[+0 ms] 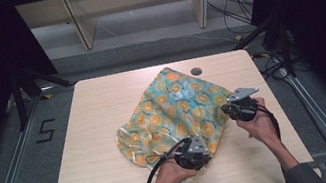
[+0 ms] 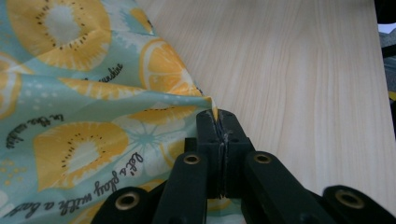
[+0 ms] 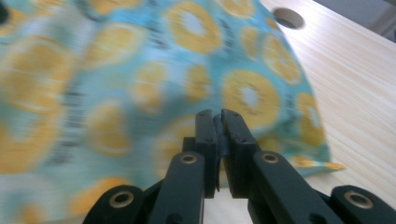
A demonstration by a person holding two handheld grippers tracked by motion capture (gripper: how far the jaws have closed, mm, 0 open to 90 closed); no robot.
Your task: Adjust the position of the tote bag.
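A: Left gripper (image 2: 218, 122): jaws closed, with a corner of the fruit-print cloth (image 2: 93, 107) pinched between the tips; a small point of fabric pokes out above them.

B: And the right gripper (image 3: 219, 122)?

A: Jaws nearly together, a slight gap at the tips. A thin dark fold sits in that gap, and the cloth (image 3: 154, 84) hangs close behind, blurred. It reads as a light grip on the cloth's edge, though how firm it is cannot be told.

B: Where does the cloth lie overall?

A: In the high view, the cloth (image 1: 175, 114) is bunched at the middle of the desk (image 1: 92, 165), raised like a tent. The left gripper (image 1: 193, 153) holds its near edge; the right gripper (image 1: 241, 106) holds its right side. A round hole (image 1: 196, 71) in the desk lies just beyond the cloth's far edge.

B: What makes this step go well?

A: Judged as a spreading or folding move: keep both pinches on true corners, hold the stretch between them taut but not strained, and carry both hands at an even height so the hem stays straight. The right-hand grip looks shallow, so any hard pull risks the fabric slipping out.
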